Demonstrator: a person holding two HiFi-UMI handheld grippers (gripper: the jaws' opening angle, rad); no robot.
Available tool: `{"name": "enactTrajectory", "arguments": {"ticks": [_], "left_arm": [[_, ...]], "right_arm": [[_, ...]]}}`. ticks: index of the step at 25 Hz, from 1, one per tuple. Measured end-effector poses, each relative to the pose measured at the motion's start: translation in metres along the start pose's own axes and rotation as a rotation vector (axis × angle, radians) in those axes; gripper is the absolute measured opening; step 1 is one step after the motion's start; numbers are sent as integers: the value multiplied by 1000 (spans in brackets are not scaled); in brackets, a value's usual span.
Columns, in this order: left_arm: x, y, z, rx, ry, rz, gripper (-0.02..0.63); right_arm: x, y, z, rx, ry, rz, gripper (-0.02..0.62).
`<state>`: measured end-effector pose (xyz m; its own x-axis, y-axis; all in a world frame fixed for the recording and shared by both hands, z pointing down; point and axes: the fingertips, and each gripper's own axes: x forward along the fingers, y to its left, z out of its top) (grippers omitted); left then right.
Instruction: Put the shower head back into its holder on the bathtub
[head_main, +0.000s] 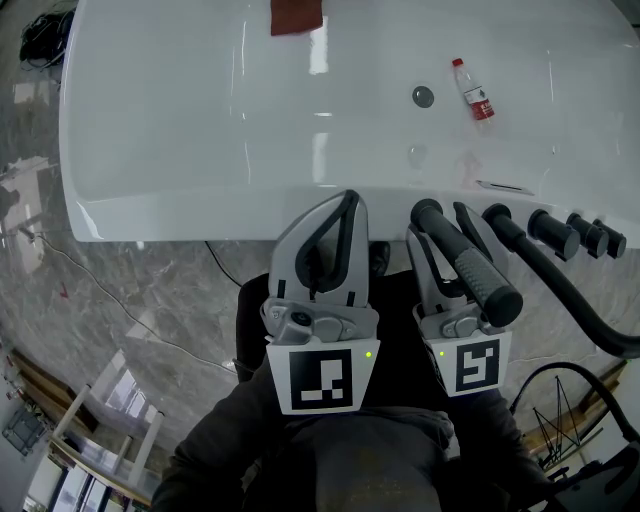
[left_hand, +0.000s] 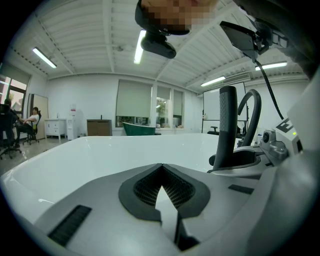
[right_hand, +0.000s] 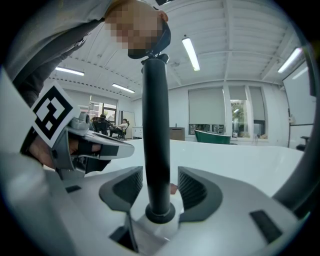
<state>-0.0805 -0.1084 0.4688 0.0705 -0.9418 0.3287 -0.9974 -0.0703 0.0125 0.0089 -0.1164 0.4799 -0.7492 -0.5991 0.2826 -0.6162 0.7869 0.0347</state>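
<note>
Right gripper (head_main: 440, 232) is held at the bathtub (head_main: 180, 120) rim, its jaws clamped on the upright black shower head (right_hand: 156, 125) handle. Left gripper (head_main: 340, 205) is just beside it, jaws together and empty. Black fittings (head_main: 550, 228) line the rim to its right. Ahead lies the open white basin, below it the marble floor (head_main: 130, 300).

One bathtub (head_main: 150, 150), one shower head (head_main: 485, 280), one bottle (head_main: 472, 90), one drain (head_main: 423, 96), one red cloth (head_main: 297, 15). Two grippers: left gripper (head_main: 345, 200), right gripper (head_main: 445, 222). Seemingly four black knobs (head_main: 553, 228), crowded together.
</note>
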Motion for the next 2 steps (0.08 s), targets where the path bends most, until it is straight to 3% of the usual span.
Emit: {"name": "enactTrajectory", "arguments": {"ticks": [2], "left_arm": [[0, 0, 0, 2, 0, -1, 3]], "right_arm": [[0, 0, 0, -1, 0, 0, 222]]}}
